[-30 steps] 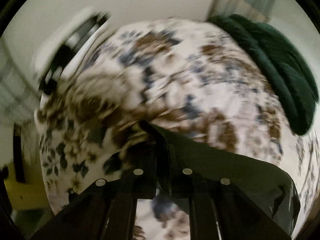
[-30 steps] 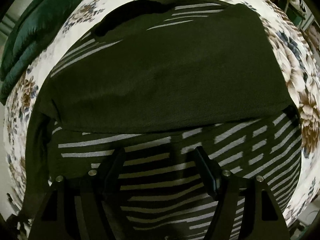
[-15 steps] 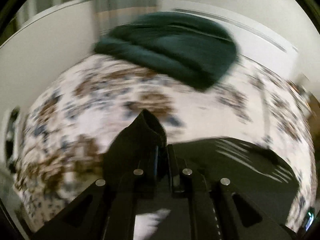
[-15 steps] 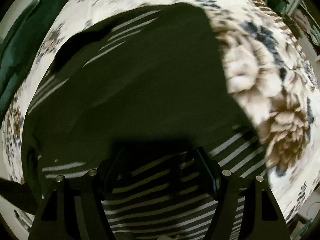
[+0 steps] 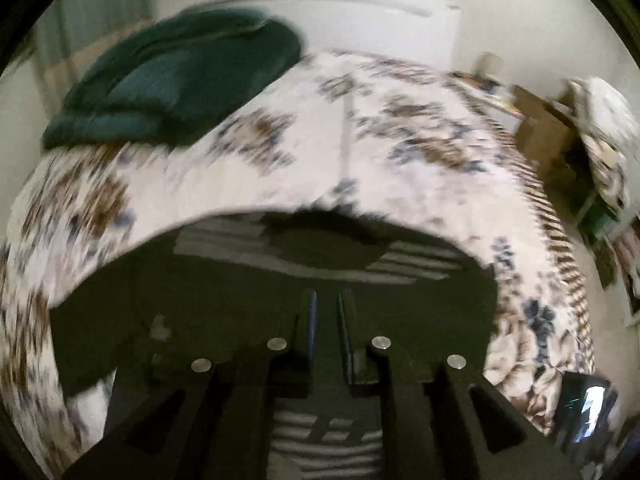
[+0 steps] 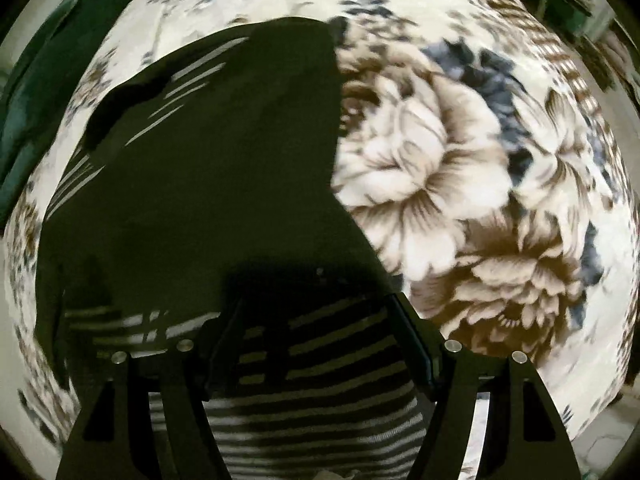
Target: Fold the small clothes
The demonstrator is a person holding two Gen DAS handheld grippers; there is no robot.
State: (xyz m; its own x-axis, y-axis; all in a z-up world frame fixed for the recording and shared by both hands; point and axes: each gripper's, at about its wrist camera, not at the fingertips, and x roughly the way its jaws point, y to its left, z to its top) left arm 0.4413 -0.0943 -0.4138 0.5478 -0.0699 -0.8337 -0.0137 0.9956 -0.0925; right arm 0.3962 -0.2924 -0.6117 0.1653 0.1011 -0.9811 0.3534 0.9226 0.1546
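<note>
A dark garment with white stripes (image 6: 208, 184) lies on the floral bedspread (image 6: 440, 152), folded over so that its plain dark side faces up. Striped cloth (image 6: 320, 360) shows at the near edge. My right gripper (image 6: 316, 316) hovers open and wide over that striped part, with nothing pinched. In the left wrist view the same garment (image 5: 260, 300) lies flat below my left gripper (image 5: 326, 312). Its jaws are opening, a narrow gap shows between the pads, and no fold stands up between them.
A dark green blanket (image 5: 180, 76) lies bunched at the bed's far left, also in the right wrist view (image 6: 36, 112). A cardboard box (image 5: 544, 136) and clutter stand beyond the bed's right edge. A shiny dark object (image 5: 588, 404) sits at the near right.
My left gripper swung across the bed with a pinched garment edge, laid it over the garment, and now shows a gap. The right gripper shifted toward the garment's right side.
</note>
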